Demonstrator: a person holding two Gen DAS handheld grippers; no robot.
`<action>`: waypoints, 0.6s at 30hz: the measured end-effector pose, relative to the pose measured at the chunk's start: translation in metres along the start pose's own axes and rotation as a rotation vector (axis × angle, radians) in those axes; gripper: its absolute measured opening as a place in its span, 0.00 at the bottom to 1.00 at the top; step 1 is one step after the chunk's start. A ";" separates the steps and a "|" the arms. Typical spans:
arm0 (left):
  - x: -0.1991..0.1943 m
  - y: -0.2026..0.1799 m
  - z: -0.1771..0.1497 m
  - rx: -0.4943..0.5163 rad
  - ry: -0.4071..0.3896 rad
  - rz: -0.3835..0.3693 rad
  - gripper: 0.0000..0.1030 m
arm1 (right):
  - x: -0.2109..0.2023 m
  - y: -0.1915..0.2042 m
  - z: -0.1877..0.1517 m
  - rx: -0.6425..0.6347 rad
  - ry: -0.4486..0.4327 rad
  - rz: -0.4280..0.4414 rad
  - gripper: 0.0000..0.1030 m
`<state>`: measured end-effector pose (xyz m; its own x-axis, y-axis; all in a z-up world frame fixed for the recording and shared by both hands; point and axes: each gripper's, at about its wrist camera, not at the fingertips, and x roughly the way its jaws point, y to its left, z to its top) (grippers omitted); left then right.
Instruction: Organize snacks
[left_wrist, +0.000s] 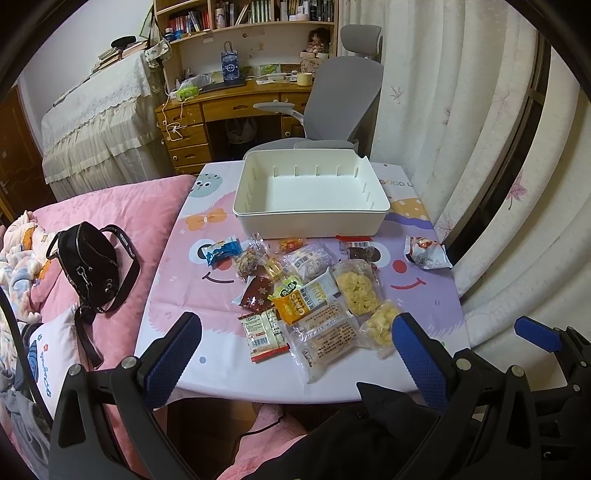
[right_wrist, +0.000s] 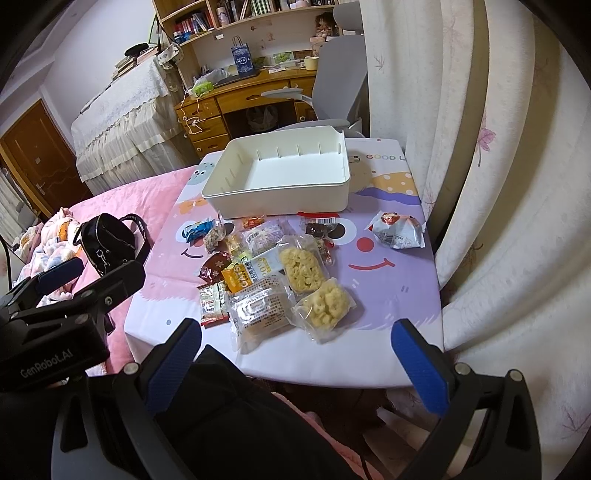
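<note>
Snack packets (left_wrist: 306, 291) heaped on the tabletop (left_wrist: 417, 295) just before an empty white bin (left_wrist: 310, 218).
Both grippers (left_wrist: 297, 354) (right_wrist: 295, 363) hover with fingers spread, holding nothing; only the right view shows the left gripper's "GenRobot.AI" label (right_wrist: 46, 363).

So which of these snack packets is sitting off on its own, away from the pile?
The crumpled white and red packet at the table's right edge, near the curtain. Every other snack lies clustered in front of the white bin.
</note>
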<state>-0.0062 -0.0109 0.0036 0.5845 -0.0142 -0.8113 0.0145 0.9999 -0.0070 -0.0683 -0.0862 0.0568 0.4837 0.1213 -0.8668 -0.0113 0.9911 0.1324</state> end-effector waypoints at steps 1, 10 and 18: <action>0.000 0.000 0.000 -0.001 0.000 0.000 0.99 | 0.000 0.000 0.000 -0.001 -0.001 0.000 1.00; -0.001 0.000 -0.001 -0.001 0.000 -0.001 0.99 | 0.000 0.000 -0.001 -0.001 -0.003 0.003 1.00; -0.006 -0.002 -0.001 -0.003 0.009 -0.006 0.99 | 0.000 -0.001 -0.001 0.000 -0.001 0.008 1.00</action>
<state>-0.0107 -0.0126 0.0082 0.5767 -0.0204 -0.8167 0.0156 0.9998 -0.0140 -0.0697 -0.0867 0.0565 0.4845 0.1287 -0.8653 -0.0148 0.9902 0.1390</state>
